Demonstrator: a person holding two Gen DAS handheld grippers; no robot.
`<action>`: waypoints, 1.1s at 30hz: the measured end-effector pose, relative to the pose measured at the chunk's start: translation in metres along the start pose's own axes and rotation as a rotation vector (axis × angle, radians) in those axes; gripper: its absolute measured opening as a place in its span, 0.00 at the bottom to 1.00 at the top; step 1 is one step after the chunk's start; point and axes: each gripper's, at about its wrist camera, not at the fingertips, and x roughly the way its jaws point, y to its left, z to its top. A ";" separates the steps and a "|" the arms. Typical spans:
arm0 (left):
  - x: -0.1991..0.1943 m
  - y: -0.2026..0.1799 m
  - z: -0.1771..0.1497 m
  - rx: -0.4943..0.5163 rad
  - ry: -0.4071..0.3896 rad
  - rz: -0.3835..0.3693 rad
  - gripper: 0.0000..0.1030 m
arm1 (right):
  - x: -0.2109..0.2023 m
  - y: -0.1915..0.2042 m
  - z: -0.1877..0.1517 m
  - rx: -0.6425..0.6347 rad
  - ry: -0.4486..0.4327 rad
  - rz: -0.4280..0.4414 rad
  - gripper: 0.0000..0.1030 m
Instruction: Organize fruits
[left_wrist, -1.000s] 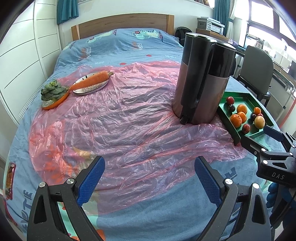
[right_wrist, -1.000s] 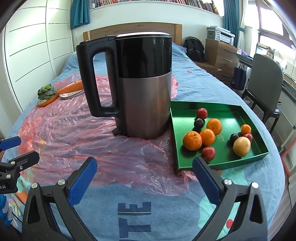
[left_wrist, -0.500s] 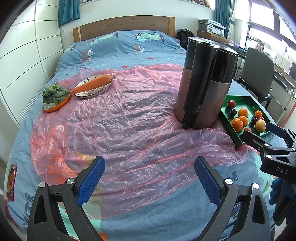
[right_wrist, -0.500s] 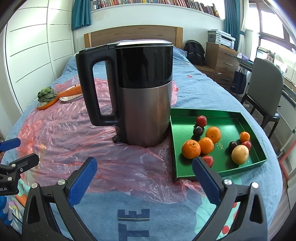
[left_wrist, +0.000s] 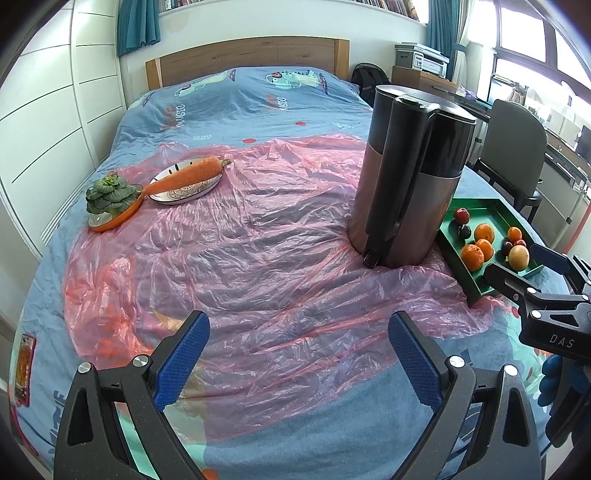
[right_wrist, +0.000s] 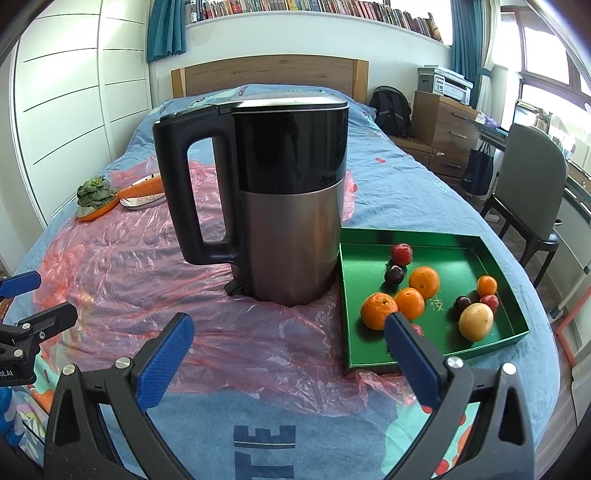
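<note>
Both spread wide, holding nothing: left gripper (left_wrist: 297, 339) and right gripper (right_wrist: 288, 339), over the bed's foot edge. Wide bare pink plastic sheet (left_wrist: 258, 240) mid-bed, beside one kettle (right_wrist: 288, 206). Near the right edge, one green tray (right_wrist: 461, 240): four oranges (right_wrist: 424, 281), one yellow fruit (right_wrist: 475, 321), several small dark-red ones.

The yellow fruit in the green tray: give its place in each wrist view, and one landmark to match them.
Left wrist: yellow fruit at the far right, in the green tray.
Right wrist: lower right, near the tray's front corner.
Shared landmark: the electric kettle left of the tray.
</note>
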 end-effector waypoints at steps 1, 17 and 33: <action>0.000 0.000 0.000 0.001 -0.001 0.000 0.92 | 0.000 0.000 0.000 0.000 0.000 0.000 1.00; 0.000 0.000 0.003 0.004 -0.006 -0.004 0.92 | 0.004 -0.003 -0.005 0.001 0.014 -0.001 1.00; 0.004 -0.002 0.000 0.007 0.004 -0.026 0.92 | 0.010 -0.004 -0.009 0.006 0.027 -0.004 1.00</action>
